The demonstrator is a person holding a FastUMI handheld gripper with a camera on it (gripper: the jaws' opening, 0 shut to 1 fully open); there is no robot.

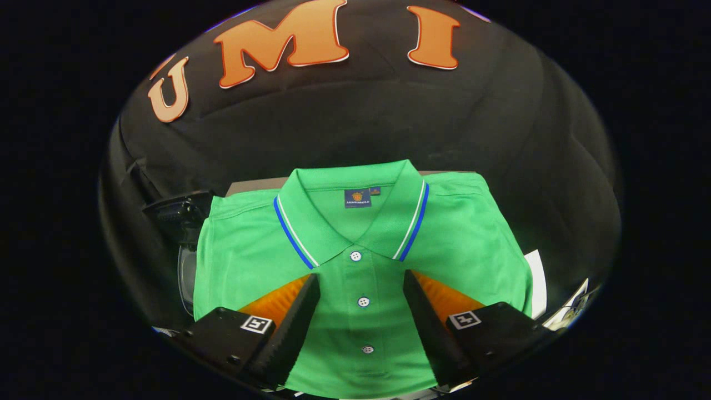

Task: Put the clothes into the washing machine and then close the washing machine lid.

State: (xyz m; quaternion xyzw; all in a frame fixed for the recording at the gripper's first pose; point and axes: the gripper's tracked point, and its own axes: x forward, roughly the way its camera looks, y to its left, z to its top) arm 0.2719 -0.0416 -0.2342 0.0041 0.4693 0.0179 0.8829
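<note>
The gripper (361, 283) stands wide open, gripping nothing, its fingers straddling the button placket of the folded green polo shirt (472, 239) at frame centre. Risk, as judged: closing here may pinch only the top layer, so the shirt unfolds and drags.

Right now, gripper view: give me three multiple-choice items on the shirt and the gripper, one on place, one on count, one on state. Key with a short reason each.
1. Where does the green polo shirt lie relative to the fingers?
A. Wholly beyond the tips
B. Spread beneath and between them
C. Hanging off one finger

2. How many white buttons show on the placket?
A. One
B. Three
C. Five

3. What is the gripper doing?
A. Open, fingers apart over the placket
B. Shut on the collar
C. Shut on a sleeve

Key: 1 B, green fabric fills the gap and runs past both fingers. 2 B, three buttons sit in a line below the collar. 3 A, a wide gap separates the fingers and neither pinches cloth.
</note>
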